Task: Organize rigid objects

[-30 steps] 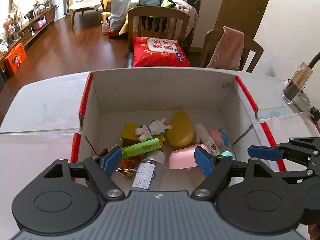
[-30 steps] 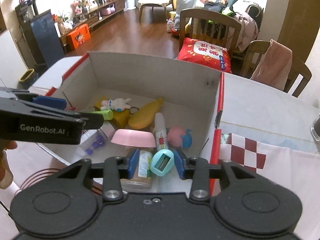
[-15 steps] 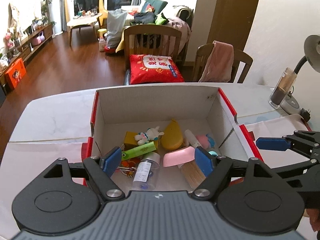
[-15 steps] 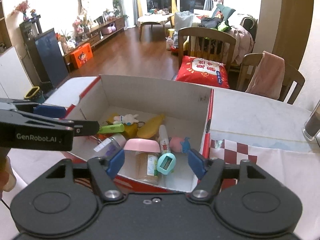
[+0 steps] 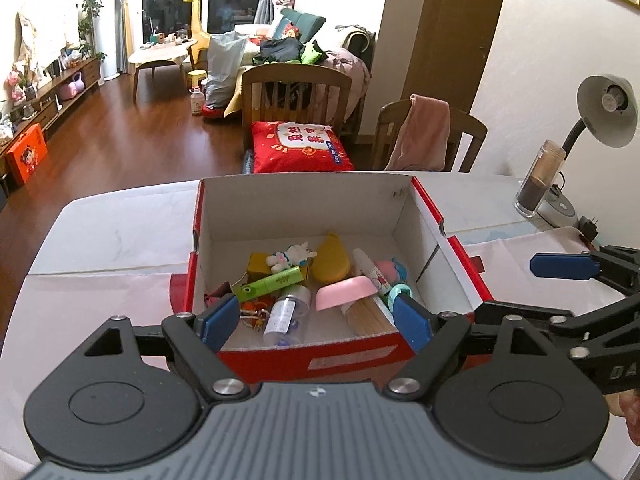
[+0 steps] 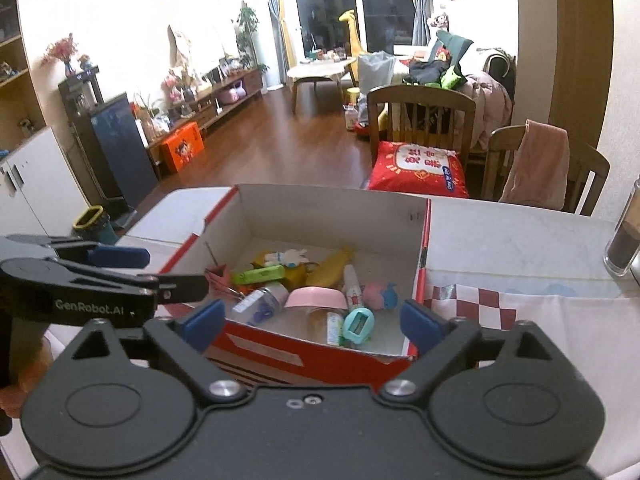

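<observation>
Left wrist view has my left gripper (image 5: 316,322) held above the near wall of the red cardboard box (image 5: 452,258), which sits on the white table (image 5: 104,236). Its jaws are opening, the blue pads are well apart, and nothing is between them. Everything I am sorting lies inside the box. A pink bowl (image 5: 346,292) rests tilted near the middle of the box floor, and a clear bottle (image 5: 288,314) lies on its side just left of the bowl, toward the box's near wall. A green tube (image 5: 272,283) lies behind that bottle, with a white rabbit toy (image 5: 290,256) on a yellow block beyond it, and a yellow pouch (image 5: 331,260) against the box's back half. A white tube (image 5: 370,270) lies to the right of the bowl, and a bundle of wooden sticks (image 5: 368,316) reaches the near wall below the bowl. In the right wrist view my right gripper (image 6: 316,322) also hangs over the box's near wall. Its jaws are opening wide, with nothing gripped. A teal egg-shaped timer (image 6: 359,323) lies in the box's near right corner, free of my pads, beside a small jar (image 6: 322,320), and a pink whale toy (image 6: 380,294) lies behind the timer. Outside the box, to its right, a red-checked cloth (image 6: 472,306) covers the table.
</observation>
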Demonstrator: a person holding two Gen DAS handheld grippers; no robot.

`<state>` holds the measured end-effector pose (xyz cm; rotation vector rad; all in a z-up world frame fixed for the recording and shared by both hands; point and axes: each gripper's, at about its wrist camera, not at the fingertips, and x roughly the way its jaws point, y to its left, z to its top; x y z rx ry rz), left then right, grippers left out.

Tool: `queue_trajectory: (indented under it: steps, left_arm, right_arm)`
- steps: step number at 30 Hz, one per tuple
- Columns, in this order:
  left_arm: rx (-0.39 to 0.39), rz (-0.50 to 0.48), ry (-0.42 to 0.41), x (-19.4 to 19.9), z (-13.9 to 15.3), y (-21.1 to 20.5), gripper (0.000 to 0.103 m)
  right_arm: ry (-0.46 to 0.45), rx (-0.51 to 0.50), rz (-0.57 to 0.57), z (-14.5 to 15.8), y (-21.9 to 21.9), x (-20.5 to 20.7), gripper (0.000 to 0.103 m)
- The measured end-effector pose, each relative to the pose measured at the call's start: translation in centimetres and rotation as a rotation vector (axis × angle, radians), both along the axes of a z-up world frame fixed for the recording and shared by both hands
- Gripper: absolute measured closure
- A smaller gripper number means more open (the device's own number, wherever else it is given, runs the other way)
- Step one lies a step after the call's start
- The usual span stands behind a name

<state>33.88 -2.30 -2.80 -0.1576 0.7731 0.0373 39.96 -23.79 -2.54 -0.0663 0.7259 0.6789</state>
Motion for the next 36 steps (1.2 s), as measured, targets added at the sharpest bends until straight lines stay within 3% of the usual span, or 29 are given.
queue_trajectory:
  steps: [1,5,18,36]
  left_arm:
    - [-0.008,-0.001,-0.004,-0.4,0.1,0.0,0.019]
    - [-0.02,-0.007,-0.022,-1.8,0.5,-0.1,0.001]
    - [-0.001,-0.003,-0.071,-5.6,1.6,-1.1,0.0]
    - [0.02,0.052,-0.078,-8.4,1.6,-0.6,0.0]
  right_arm:
    - [-0.006,0.004,0.004,0.2,-0.1,-0.3,0.003]
    - [-0.022,0.021,0.009,0.8,-0.2,-1.5,0.001]
    - [-0.05,0.073,0.005,2.2,-1.7,-4.6,0.0]
    - [-0.085,0.052,0.027,1.9,-1.7,-7.2,0.0]
